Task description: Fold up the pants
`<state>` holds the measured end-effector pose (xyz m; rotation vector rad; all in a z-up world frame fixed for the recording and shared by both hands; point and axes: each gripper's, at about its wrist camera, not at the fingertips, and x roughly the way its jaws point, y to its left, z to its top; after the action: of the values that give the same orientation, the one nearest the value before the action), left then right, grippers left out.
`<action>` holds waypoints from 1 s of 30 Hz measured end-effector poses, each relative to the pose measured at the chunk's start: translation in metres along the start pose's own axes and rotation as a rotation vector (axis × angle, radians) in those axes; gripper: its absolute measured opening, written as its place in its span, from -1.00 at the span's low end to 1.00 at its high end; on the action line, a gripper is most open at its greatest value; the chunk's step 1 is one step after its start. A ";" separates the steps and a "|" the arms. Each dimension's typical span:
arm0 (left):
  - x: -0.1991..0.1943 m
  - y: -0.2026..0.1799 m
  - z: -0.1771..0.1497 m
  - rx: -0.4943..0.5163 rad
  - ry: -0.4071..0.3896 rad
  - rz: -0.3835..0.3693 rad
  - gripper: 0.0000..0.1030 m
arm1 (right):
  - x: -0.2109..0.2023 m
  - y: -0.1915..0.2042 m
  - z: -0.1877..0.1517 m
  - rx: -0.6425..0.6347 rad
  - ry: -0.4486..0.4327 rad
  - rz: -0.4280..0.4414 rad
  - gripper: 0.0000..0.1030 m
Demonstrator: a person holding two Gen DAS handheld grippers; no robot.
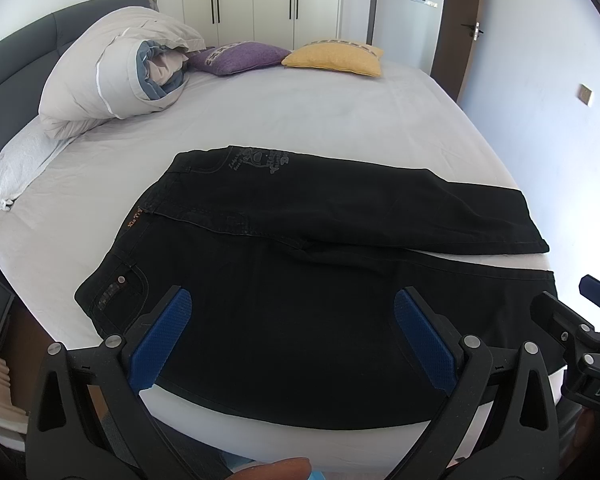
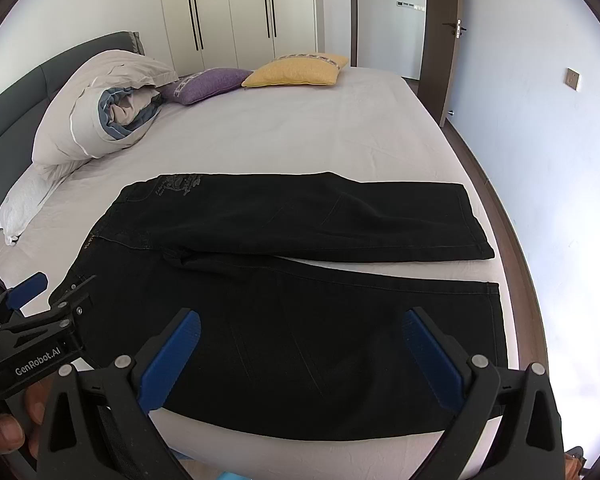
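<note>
A pair of black denim pants (image 1: 300, 280) lies flat on the white bed sheet (image 1: 300, 120), near the front edge, with both legs pointing right. The left tongs (image 1: 292, 340) and the right tongs (image 2: 300, 356) hang over the near leg, both spread wide and holding nothing. A rolled grey quilt (image 1: 116, 76) sits by the headboard.

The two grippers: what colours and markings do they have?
The left gripper and the right gripper both have black plastic frames with silver round bolts and blue textured finger pads. White "GenRobot.AI" lettering shows on the left gripper's body in the right wrist view.
</note>
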<state>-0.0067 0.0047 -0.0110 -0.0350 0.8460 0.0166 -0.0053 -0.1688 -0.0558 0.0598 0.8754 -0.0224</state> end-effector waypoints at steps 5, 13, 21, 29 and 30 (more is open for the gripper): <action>0.000 0.000 0.000 -0.001 0.000 0.001 1.00 | 0.000 0.000 0.000 0.000 0.000 0.000 1.00; 0.000 0.000 0.000 0.000 0.000 0.000 1.00 | 0.000 0.001 0.000 0.001 0.001 0.001 1.00; 0.000 -0.001 -0.001 -0.001 0.001 -0.002 1.00 | -0.001 0.004 -0.001 0.000 0.001 0.001 1.00; 0.000 -0.001 -0.001 0.000 0.000 -0.001 1.00 | 0.000 0.002 0.000 0.000 0.002 0.002 1.00; 0.000 -0.001 -0.002 -0.001 0.001 -0.002 1.00 | -0.001 0.003 0.000 -0.001 0.002 0.002 1.00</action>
<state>-0.0080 0.0033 -0.0120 -0.0365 0.8465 0.0152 -0.0059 -0.1654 -0.0554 0.0598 0.8772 -0.0202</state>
